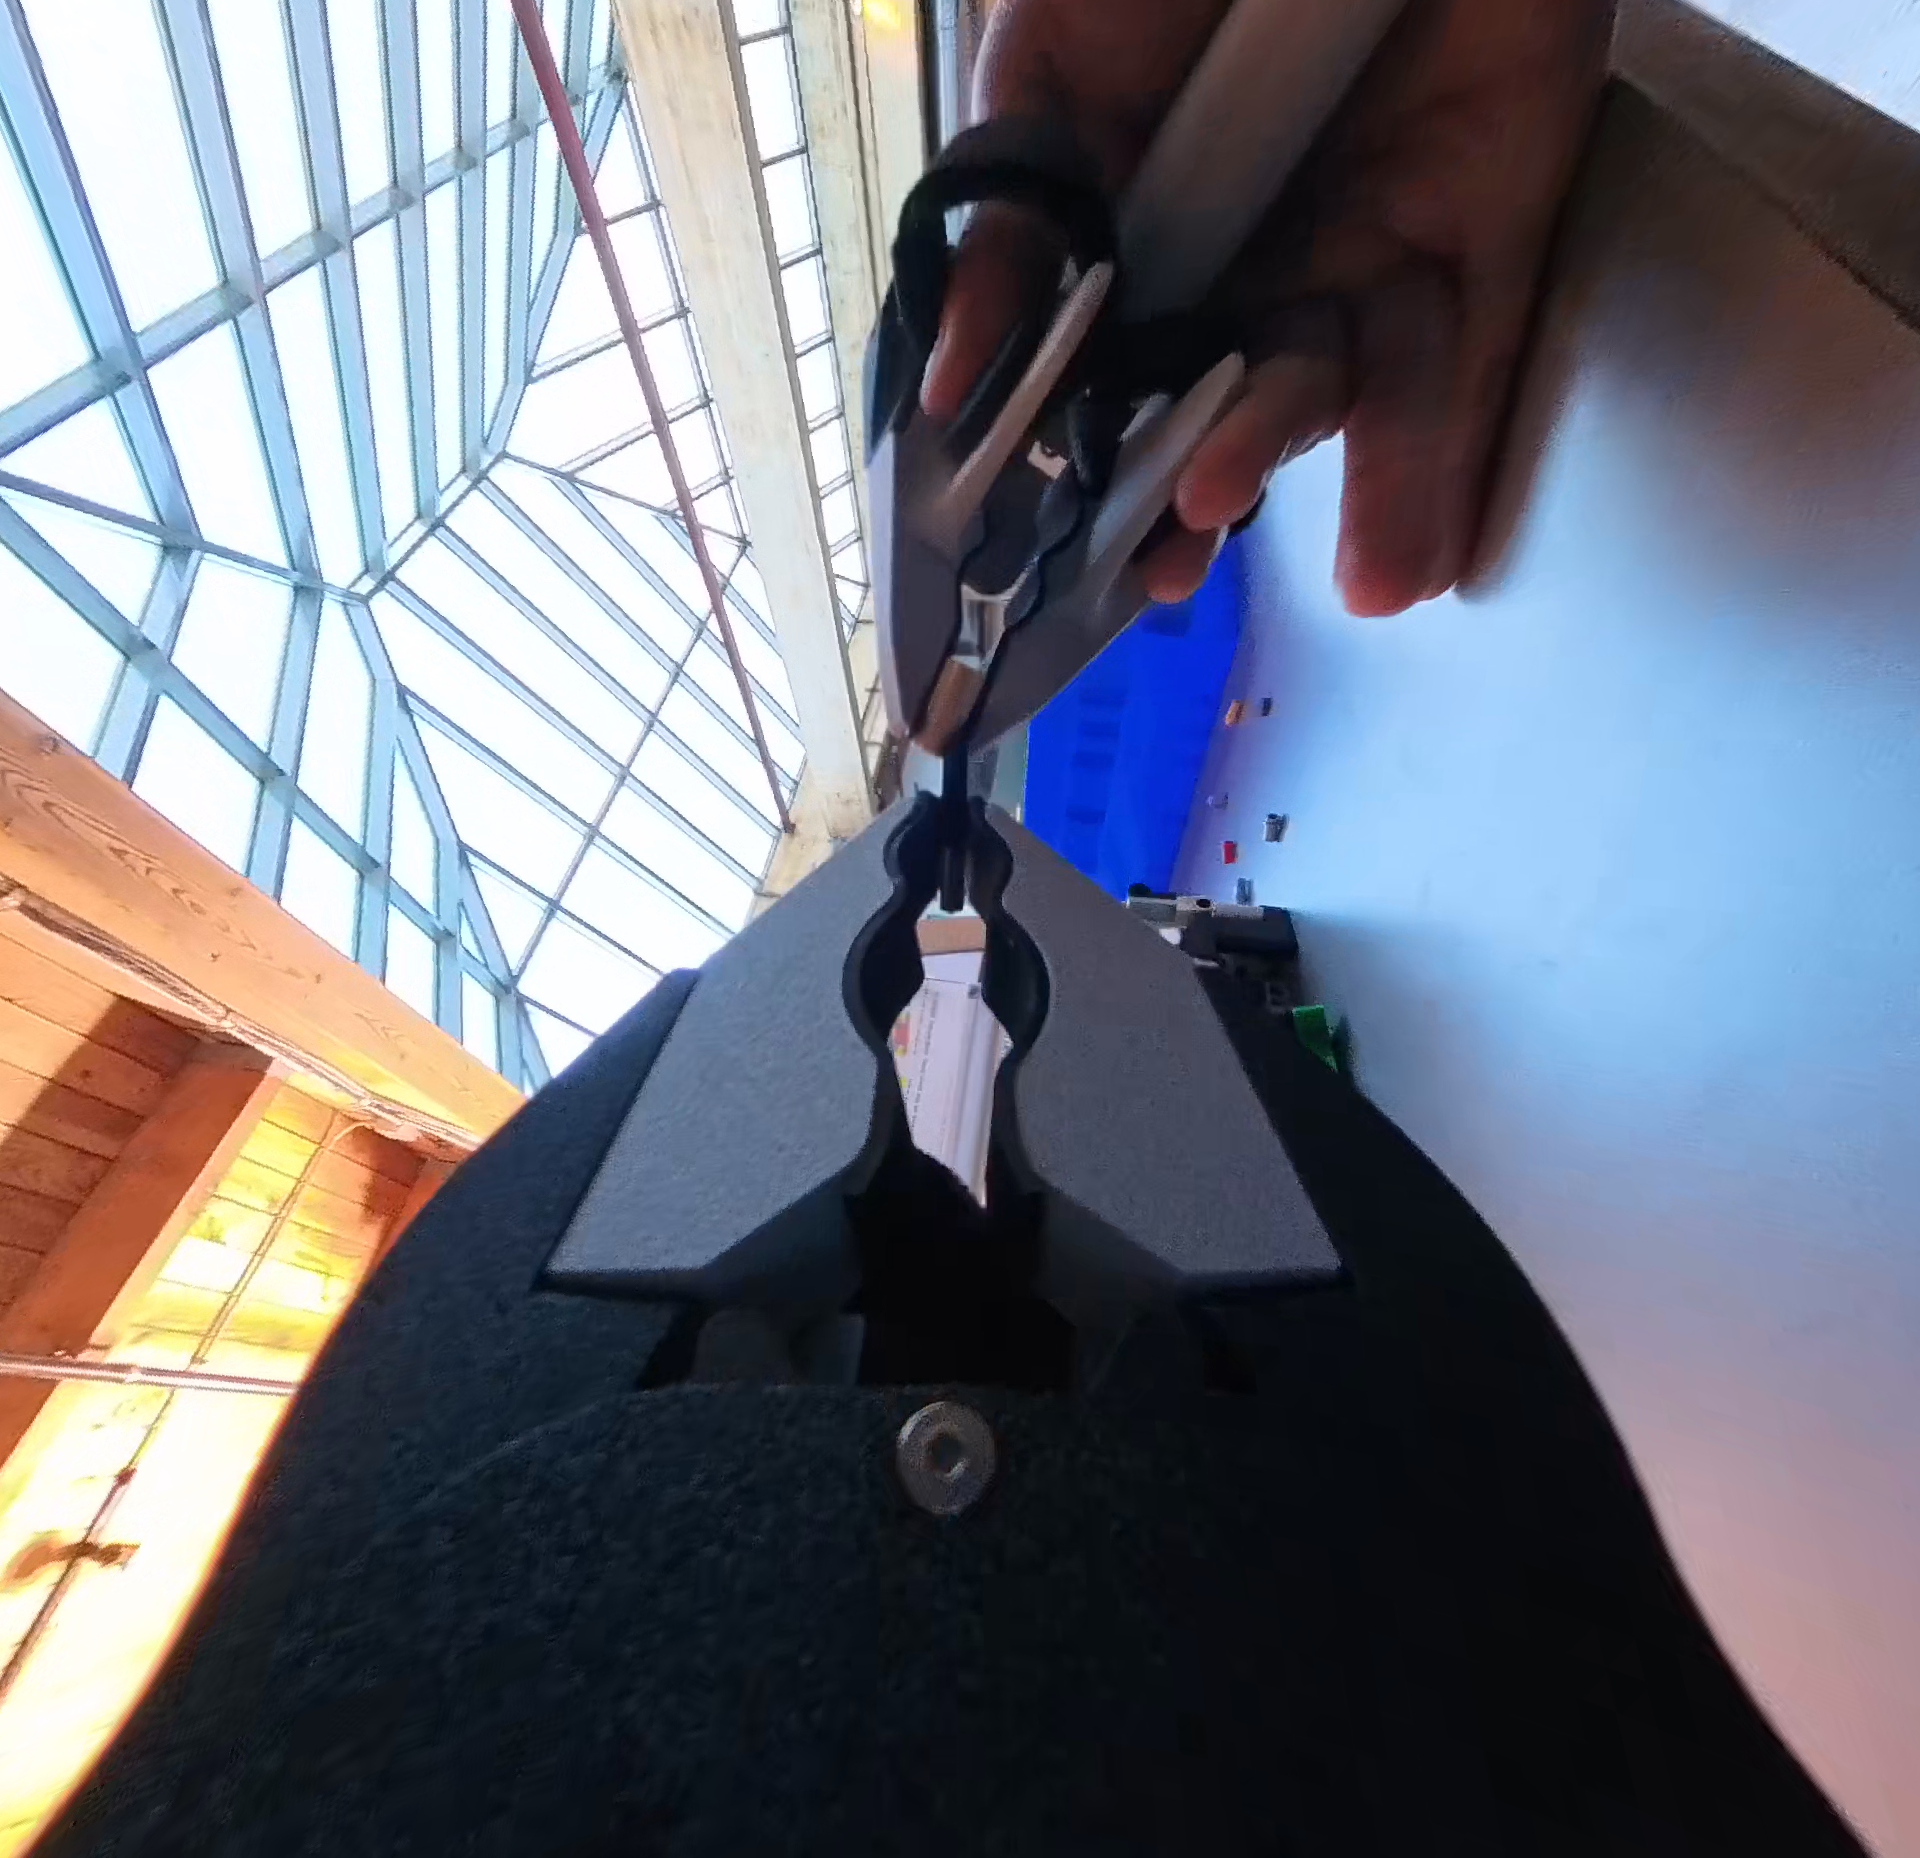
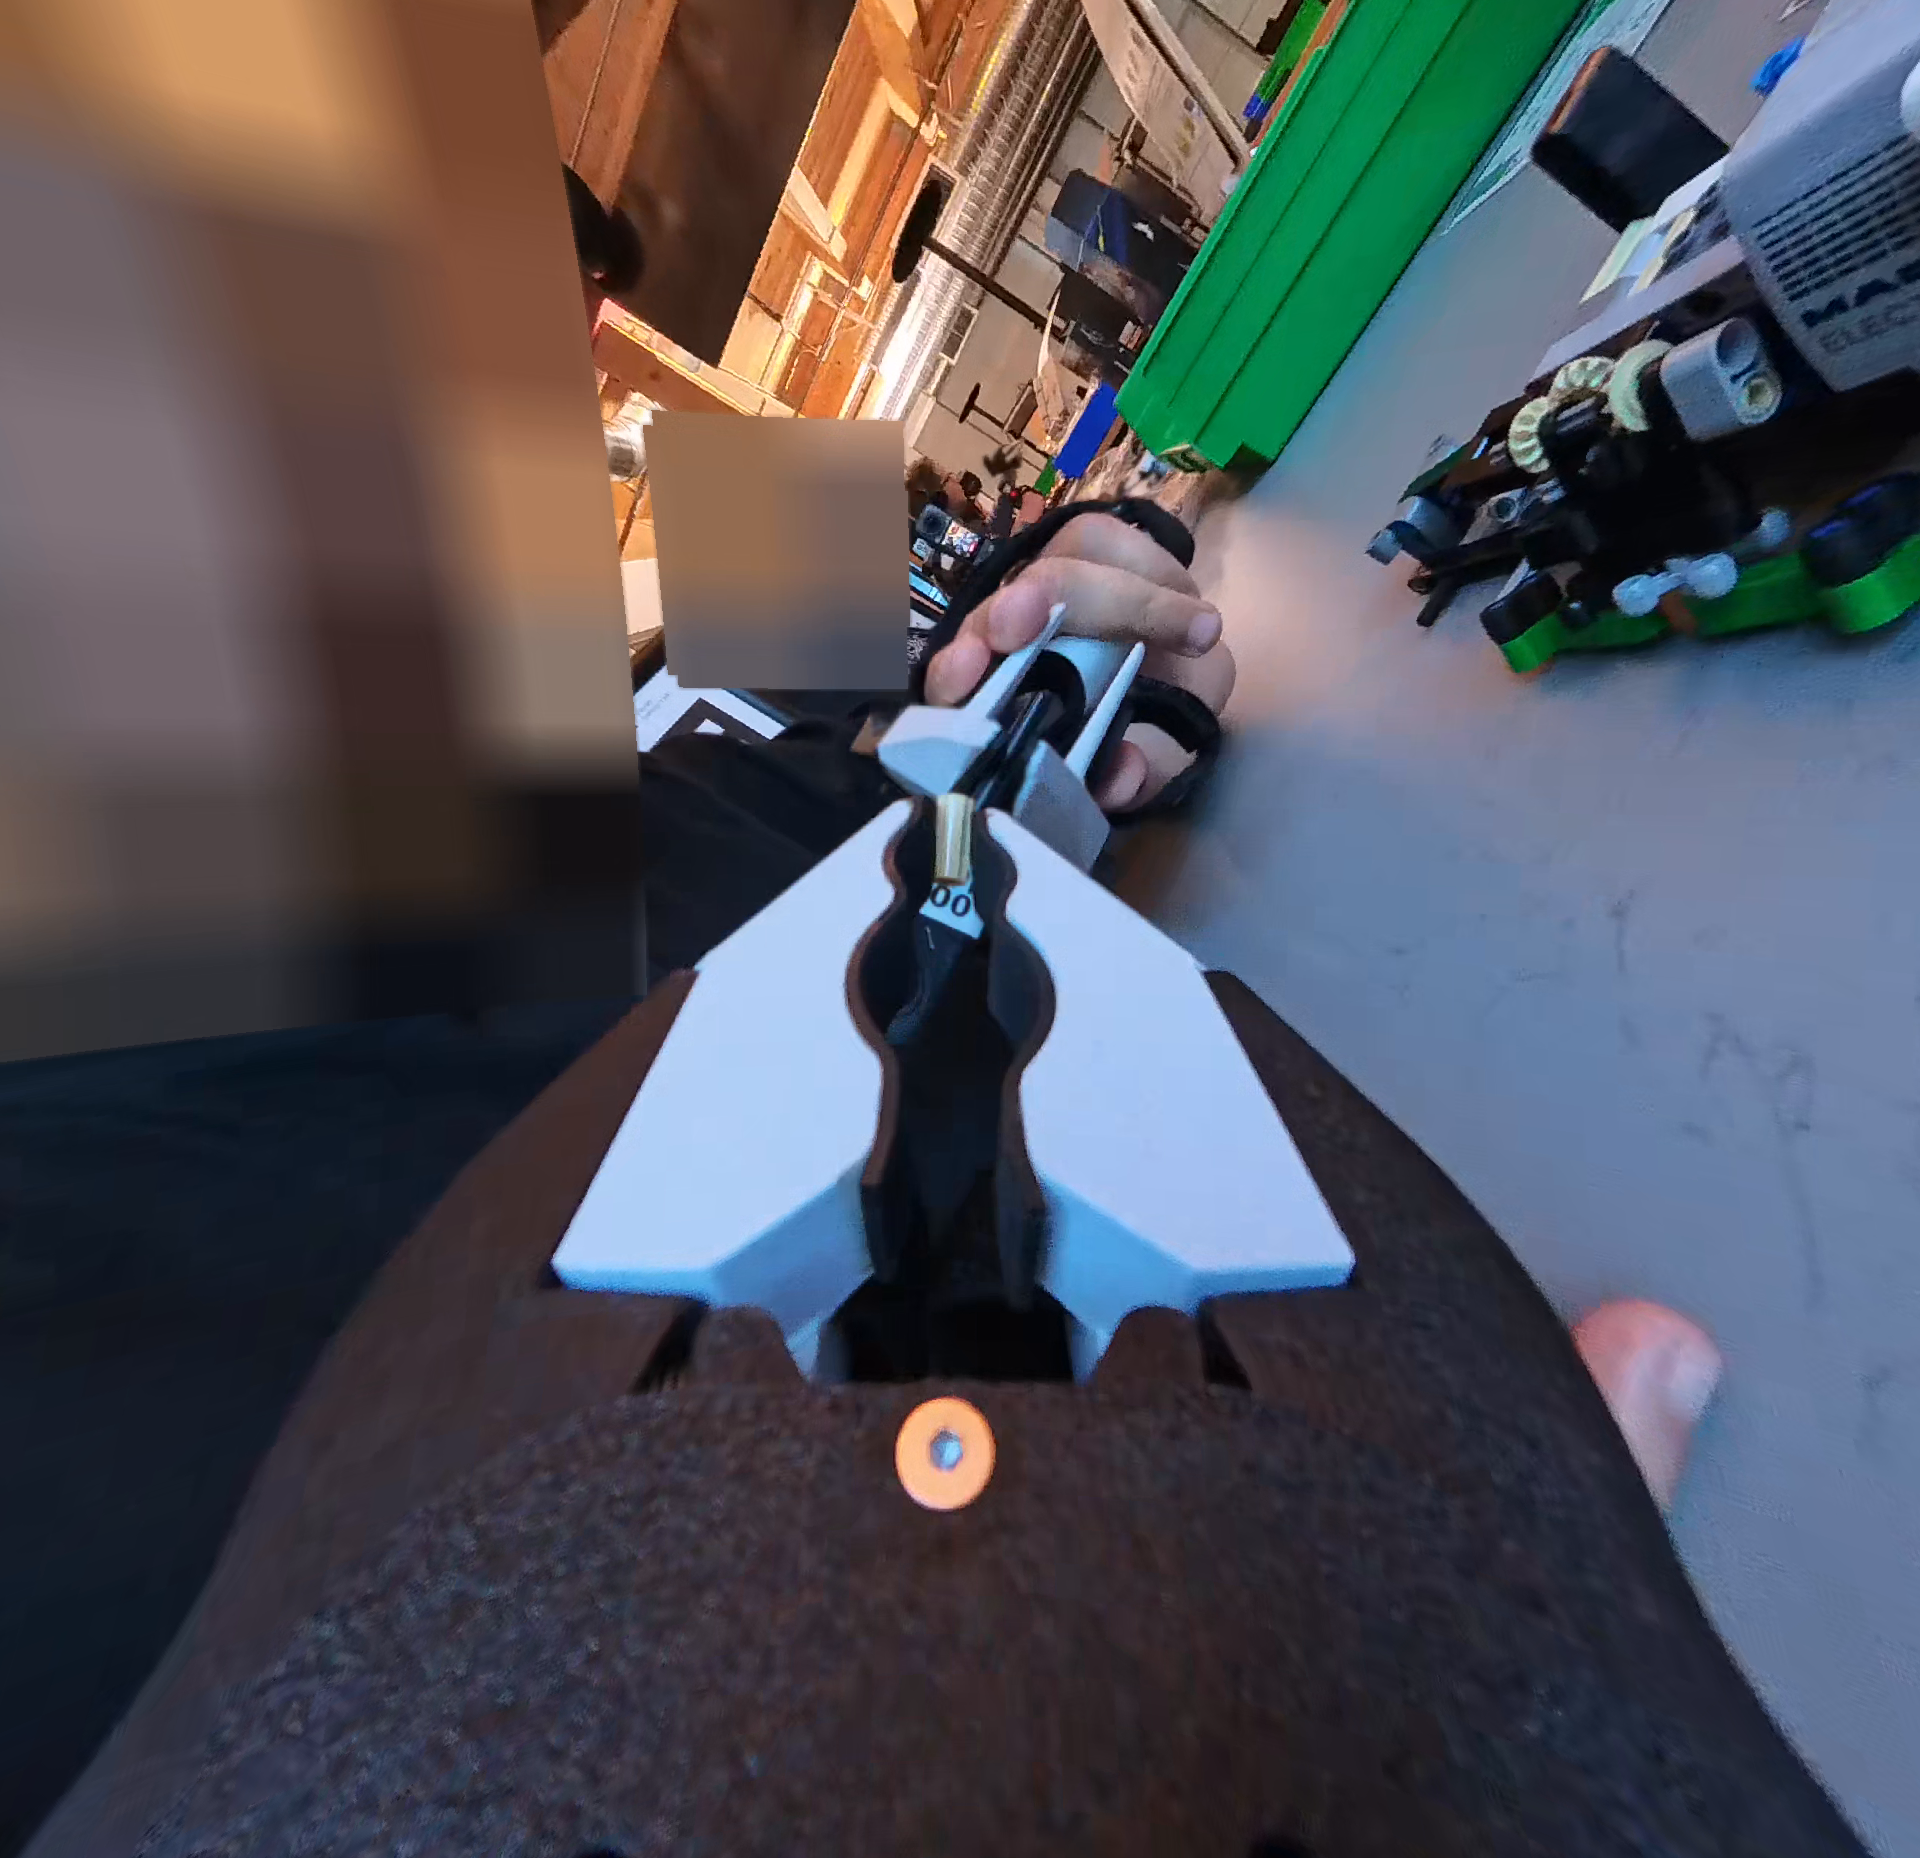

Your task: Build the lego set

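My left gripper is shut on a thin black axle that sticks out past its tips. My right gripper is shut on a small tan bush. The two grippers meet tip to tip in the air, with the axle end at the bush. In the left wrist view the right gripper hangs just above mine, held by a hand. In the right wrist view the left gripper lies straight ahead. A partly built black, grey and green lego model stands on the table.
A blue bin and several small loose pieces lie on the white table. A long green bin stands at the table's far side. A printed instruction page shows between my left fingers. The tips of both grippers are at nearly the same place.
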